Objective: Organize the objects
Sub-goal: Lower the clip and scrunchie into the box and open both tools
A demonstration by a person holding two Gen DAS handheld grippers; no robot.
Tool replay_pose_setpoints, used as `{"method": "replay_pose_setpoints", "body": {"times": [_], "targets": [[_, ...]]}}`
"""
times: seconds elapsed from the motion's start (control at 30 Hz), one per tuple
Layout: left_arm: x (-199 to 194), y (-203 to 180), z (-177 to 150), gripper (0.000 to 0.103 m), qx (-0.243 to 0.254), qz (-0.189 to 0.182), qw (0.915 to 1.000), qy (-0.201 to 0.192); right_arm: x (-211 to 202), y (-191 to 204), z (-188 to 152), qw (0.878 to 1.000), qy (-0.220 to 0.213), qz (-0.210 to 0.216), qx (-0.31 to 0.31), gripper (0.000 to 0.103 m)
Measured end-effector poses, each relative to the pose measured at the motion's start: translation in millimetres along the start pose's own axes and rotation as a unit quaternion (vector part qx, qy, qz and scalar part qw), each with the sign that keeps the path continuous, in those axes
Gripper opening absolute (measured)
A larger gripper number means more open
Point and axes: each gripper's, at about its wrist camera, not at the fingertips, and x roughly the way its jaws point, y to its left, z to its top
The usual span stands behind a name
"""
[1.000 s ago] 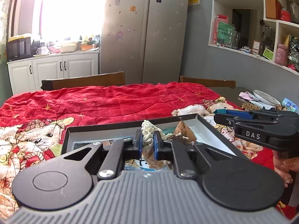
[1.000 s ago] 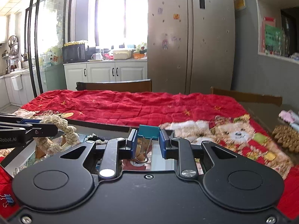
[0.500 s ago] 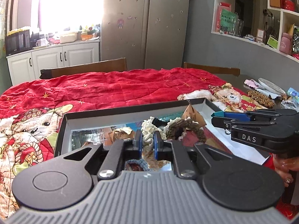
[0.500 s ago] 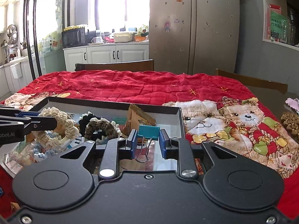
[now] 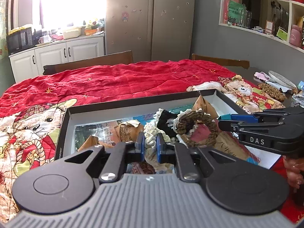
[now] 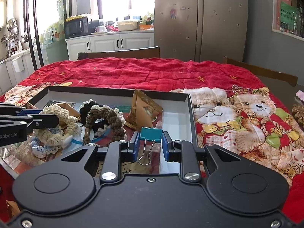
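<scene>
In the left wrist view, the left gripper [image 5: 150, 148] fills the lower centre, its fingers [image 5: 140, 146] drawn narrow on a cream crocheted scrunchie [image 5: 152, 142]. Just above it in the frame lies the shallow dark box [image 5: 121, 105] on the red-clothed desk [image 5: 114, 81], already holding a brown braided scrunchie [image 5: 197, 125], a black scrunchie [image 5: 167, 119] and tan paper packets [image 5: 129, 131]. The right gripper [image 5: 226, 119] juts in from the right edge.

In the right wrist view, the right gripper [image 6: 150, 144] sits at lower centre, fingers [image 6: 134, 146] clamped on a teal binder clip [image 6: 151, 134] over the box's lower right part [image 6: 190, 114]. The left gripper [image 6: 47, 120] enters at left with its cream scrunchie [image 6: 57, 114].

Judging by this, sorting is well along: several items are boxed, and both carried pieces remain to be released inside.
</scene>
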Motion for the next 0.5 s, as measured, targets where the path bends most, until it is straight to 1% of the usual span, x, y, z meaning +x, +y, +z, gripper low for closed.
{"method": "replay_pose_setpoints", "body": {"times": [0.13,0.5], "targets": [[0.6,-0.9,-0.8,0.015,0.004,0.003,1.0,0.002,3.6,0.4,-1.8,1.0,0.01,0.003,0.0,0.024],[1.1,-2.1,-2.1,0.015,0.01,0.01,0.9999,0.006,5.4,2.3,-2.9,1.0,0.02,0.003,-0.005,0.024]]}}
